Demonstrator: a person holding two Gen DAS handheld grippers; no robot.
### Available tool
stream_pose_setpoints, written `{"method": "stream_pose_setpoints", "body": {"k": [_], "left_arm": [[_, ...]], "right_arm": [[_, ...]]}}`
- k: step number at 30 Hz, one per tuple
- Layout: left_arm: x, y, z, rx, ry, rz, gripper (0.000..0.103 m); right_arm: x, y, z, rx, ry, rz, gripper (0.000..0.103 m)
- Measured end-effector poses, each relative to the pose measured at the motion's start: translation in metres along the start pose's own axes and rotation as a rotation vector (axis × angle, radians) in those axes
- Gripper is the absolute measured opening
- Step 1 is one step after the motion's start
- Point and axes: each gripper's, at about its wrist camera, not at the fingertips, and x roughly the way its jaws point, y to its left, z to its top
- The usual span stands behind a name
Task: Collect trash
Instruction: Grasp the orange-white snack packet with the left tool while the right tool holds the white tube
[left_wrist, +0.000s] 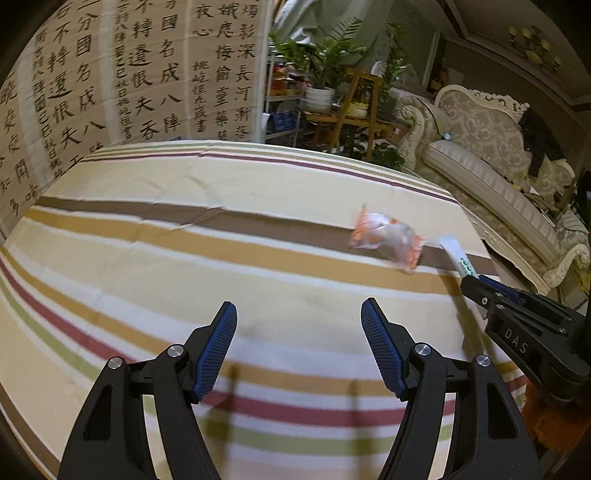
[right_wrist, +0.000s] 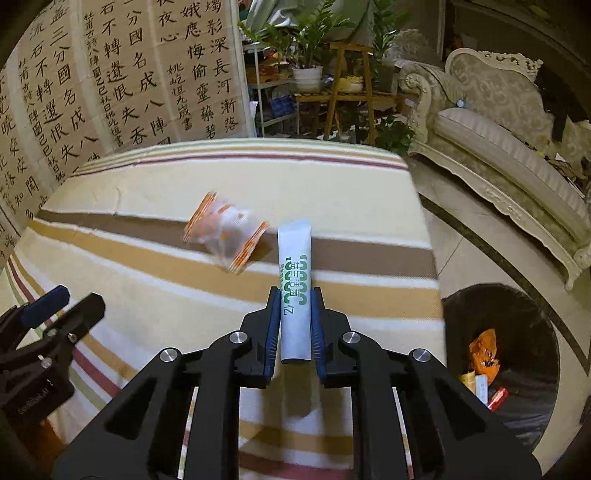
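My right gripper (right_wrist: 294, 295) is shut on a white sachet with green print (right_wrist: 294, 280) and holds it above the striped tablecloth (right_wrist: 147, 280); the sachet points forward. The sachet (left_wrist: 456, 256) and the right gripper (left_wrist: 476, 282) also show at the right of the left wrist view. A clear wrapper with orange ends (right_wrist: 227, 232) lies on the brown stripe, left of the sachet; it shows too in the left wrist view (left_wrist: 388, 240). My left gripper (left_wrist: 299, 314) is open and empty above the cloth, nearer than the wrapper and left of it.
A black-lined trash bin (right_wrist: 517, 354) with several pieces of trash stands on the floor right of the table. An ornate sofa (right_wrist: 509, 122) is at the right. Calligraphy screens (right_wrist: 110, 74) and plant shelves (right_wrist: 332, 81) stand behind the table.
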Motion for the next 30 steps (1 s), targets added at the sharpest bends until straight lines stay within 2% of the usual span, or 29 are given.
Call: {"method": "stream_pose_setpoints", "body": {"k": [13,22,30], "left_arm": [[0.043,-0.064,0.039,0.088,0.023,0.011,0.068],[0.084,-0.076,0.063,0.078,0.049,0.052,0.068],[0.096,-0.074,0.054,0.094,0.1,0.062,0.068]], "right_arm": [[0.017,-0.045,0.025,0.044,-0.031,0.053,0.016],[0.037,-0.064,0.041,0.057,-0.035,0.085,0.016],[0.045,-0.066,0.039,0.067,-0.02,0.11,0.016]]}}
